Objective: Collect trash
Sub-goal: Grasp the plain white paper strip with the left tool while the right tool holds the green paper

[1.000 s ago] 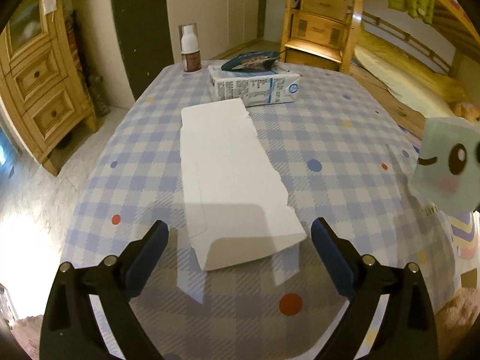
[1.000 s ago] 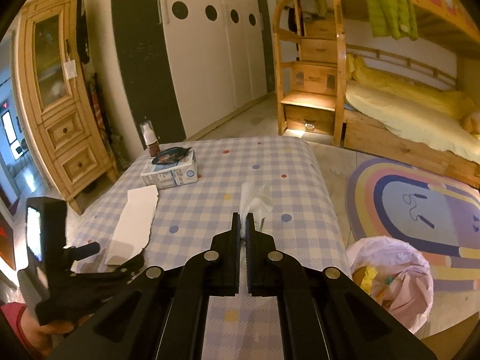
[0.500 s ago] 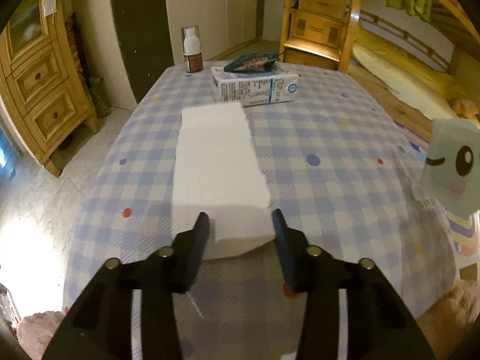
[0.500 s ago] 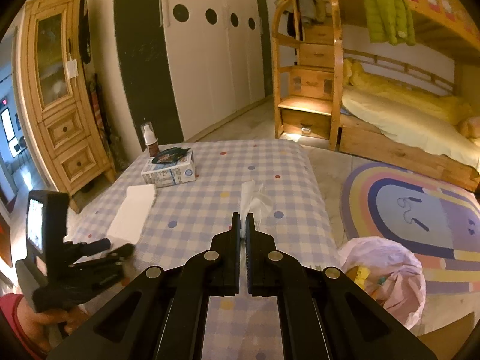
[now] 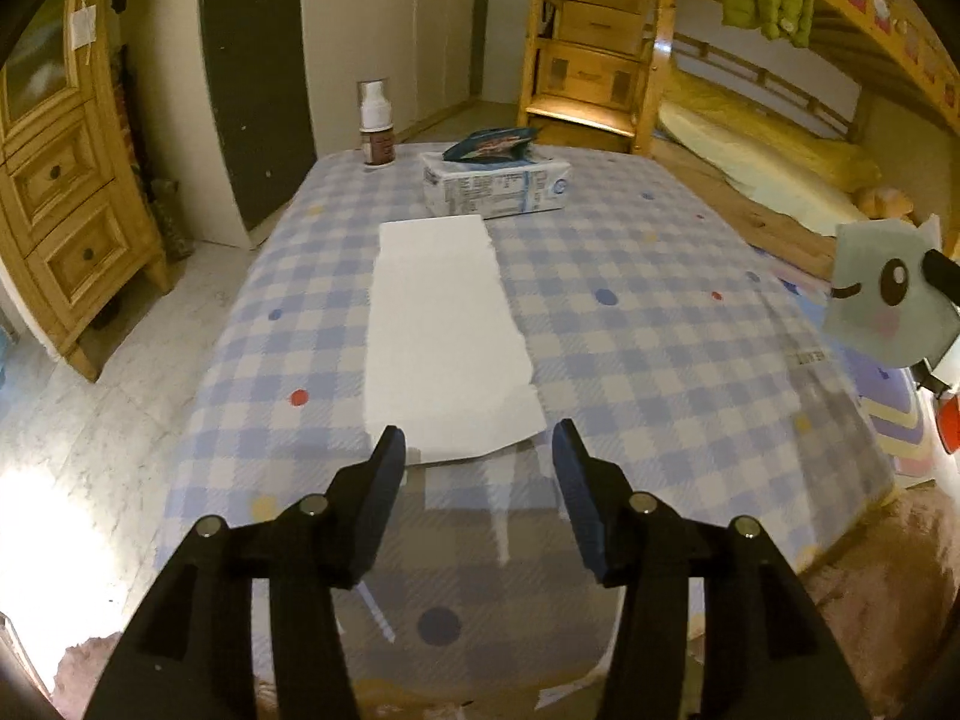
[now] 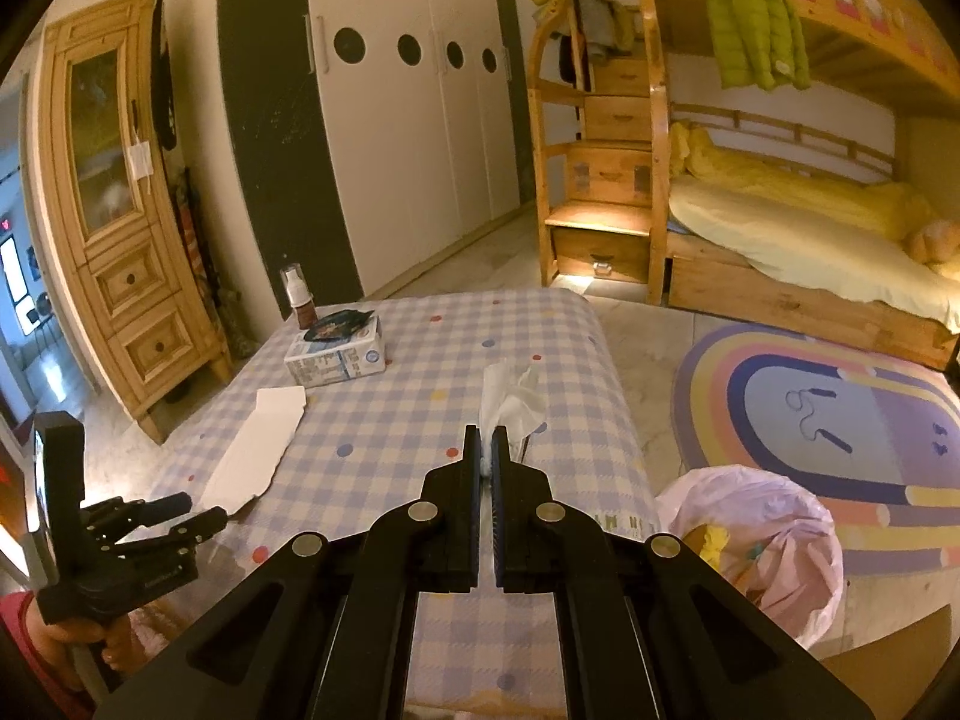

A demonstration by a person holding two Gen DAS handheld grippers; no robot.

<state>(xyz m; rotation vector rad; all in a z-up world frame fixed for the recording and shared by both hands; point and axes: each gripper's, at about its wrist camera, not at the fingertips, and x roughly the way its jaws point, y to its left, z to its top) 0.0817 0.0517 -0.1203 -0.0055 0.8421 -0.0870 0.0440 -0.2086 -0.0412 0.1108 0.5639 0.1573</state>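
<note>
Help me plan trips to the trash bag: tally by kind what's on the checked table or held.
White paper sheet: 1
Carton: 1
Snack wrapper: 1
Pump bottle: 1
Crumpled tissue, pinched in right gripper: 1
Total: 5

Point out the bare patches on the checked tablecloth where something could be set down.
Bare cloth runs right of the white paper sheet, out to the table's right edge, and in a narrower strip on its left. The far end is crowded: milk carton with wrapper on top, bottle beside it.
</note>
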